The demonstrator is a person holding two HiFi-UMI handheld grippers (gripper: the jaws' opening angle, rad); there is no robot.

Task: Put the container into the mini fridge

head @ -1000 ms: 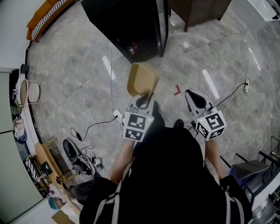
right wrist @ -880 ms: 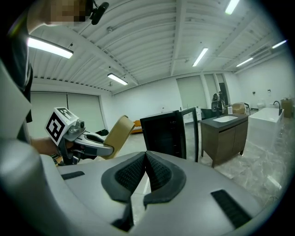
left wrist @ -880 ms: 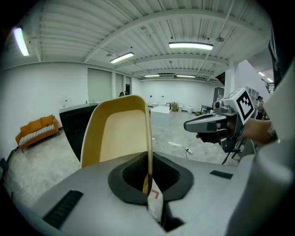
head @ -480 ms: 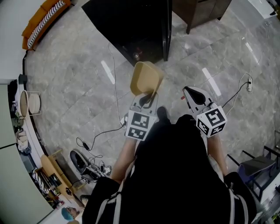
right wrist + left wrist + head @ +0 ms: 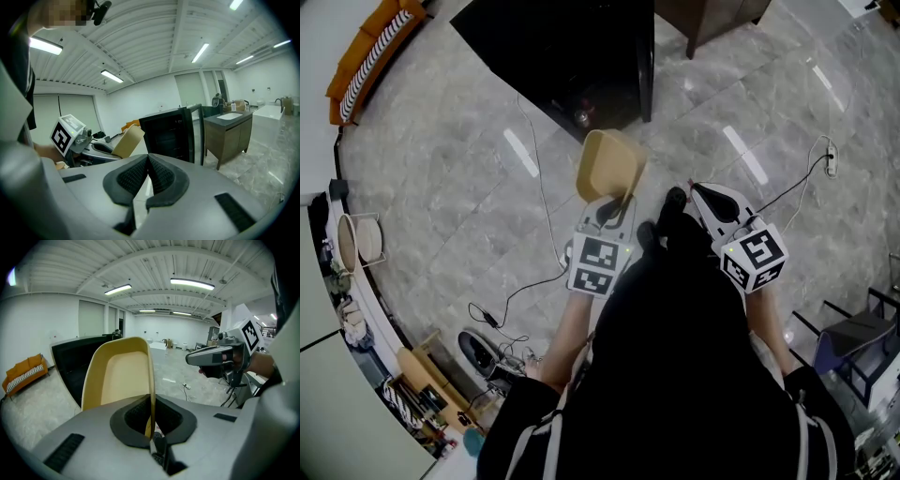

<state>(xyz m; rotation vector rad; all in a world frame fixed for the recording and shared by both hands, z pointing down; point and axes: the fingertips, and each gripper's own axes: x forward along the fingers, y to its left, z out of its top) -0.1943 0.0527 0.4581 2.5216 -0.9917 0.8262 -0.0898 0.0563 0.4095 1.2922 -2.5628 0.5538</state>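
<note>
Left tongs [image 5: 614,204] were clamped on the beige container [image 5: 609,167] — in the left gripper view the jaws pinched one thin side wall of it [image 5: 121,376], the open side facing 9 o'clock there. The container was held in the air over the grey marble floor [image 5: 441,178], not touching it, tilted up and away from the person. The black mini fridge [image 5: 567,56] sat at 12 o'clock from the container, near but apart, with its door [image 5: 645,52] swung open and the dark inside exposed. The container was outside the fridge.

Right tongs [image 5: 701,194] were at 3 o'clock of the left tongs, well clear of the container — jaws pressed together with nothing between them, as the right gripper view showed [image 5: 147,171]. That view also had the fridge [image 5: 168,136] at 12 o'clock and a dark wooden cabinet [image 5: 232,133] at 3 o'clock of it.

A white cable [image 5: 539,187] ran across the floor at 9 o'clock of the container. An orange sofa [image 5: 370,47] stood at 10 o'clock in the head view, far off.
</note>
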